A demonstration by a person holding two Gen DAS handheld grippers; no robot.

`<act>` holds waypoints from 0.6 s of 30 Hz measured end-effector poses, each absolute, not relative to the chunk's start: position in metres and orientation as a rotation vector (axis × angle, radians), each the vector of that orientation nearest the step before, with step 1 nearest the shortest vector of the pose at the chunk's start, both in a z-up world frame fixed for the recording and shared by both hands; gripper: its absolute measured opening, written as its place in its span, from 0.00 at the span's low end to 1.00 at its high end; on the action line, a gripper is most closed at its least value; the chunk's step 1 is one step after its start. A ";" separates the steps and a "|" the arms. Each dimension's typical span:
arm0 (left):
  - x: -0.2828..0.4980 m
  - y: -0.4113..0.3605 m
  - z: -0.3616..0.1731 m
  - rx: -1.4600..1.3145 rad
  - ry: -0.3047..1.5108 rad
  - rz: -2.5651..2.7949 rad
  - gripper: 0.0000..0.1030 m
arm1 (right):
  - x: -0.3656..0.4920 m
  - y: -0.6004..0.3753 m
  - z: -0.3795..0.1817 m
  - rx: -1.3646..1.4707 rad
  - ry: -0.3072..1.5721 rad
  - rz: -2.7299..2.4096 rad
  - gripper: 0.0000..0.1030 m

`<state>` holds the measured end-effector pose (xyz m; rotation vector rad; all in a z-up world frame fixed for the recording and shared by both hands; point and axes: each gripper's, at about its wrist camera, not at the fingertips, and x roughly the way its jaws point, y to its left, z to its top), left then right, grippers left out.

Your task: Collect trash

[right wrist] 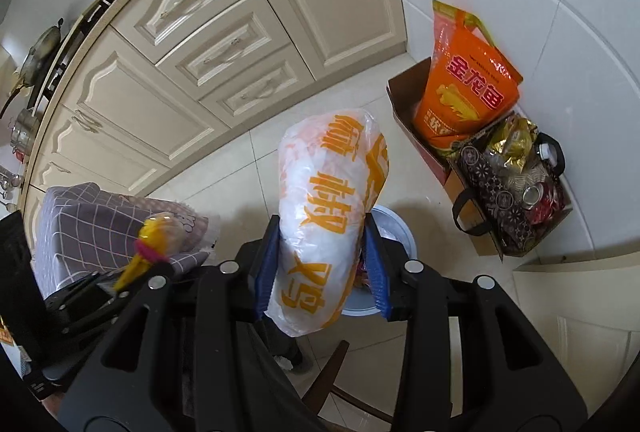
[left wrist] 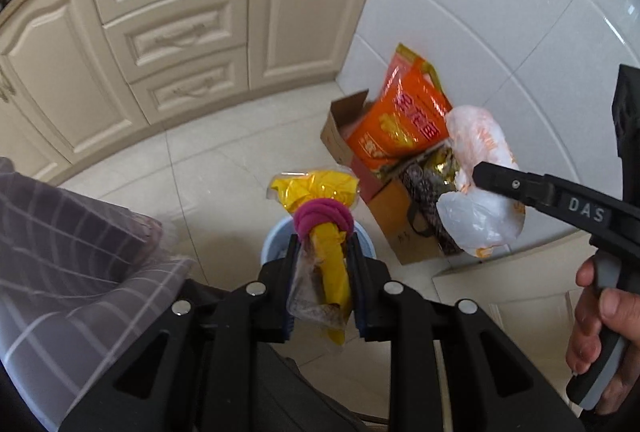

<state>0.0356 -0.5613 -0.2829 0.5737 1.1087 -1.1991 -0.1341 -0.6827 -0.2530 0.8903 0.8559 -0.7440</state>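
My left gripper (left wrist: 322,252) is shut on a yellow wrapper (left wrist: 328,256) bound with a magenta hair band (left wrist: 324,218), held above a light blue trash bin (left wrist: 276,242). My right gripper (right wrist: 322,252) is shut on a crumpled white plastic bag with orange print (right wrist: 328,216), held over the same bin (right wrist: 396,228). The bag and right gripper also show in the left wrist view (left wrist: 480,188), to the right of the wrapper. The wrapper shows in the right wrist view (right wrist: 150,244) at the left.
A cardboard box (right wrist: 404,104) with an orange rice bag (right wrist: 468,88) and a dark patterned tote of packaging (right wrist: 508,184) stands against the white tiled wall. Cream cabinets (left wrist: 160,32) run along the back. A grey checked cloth (left wrist: 68,240) lies at the left.
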 end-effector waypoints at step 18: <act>0.057 -0.560 -0.275 0.604 1.078 -1.170 0.87 | -0.131 -0.685 -0.284 0.964 0.890 -0.755 0.90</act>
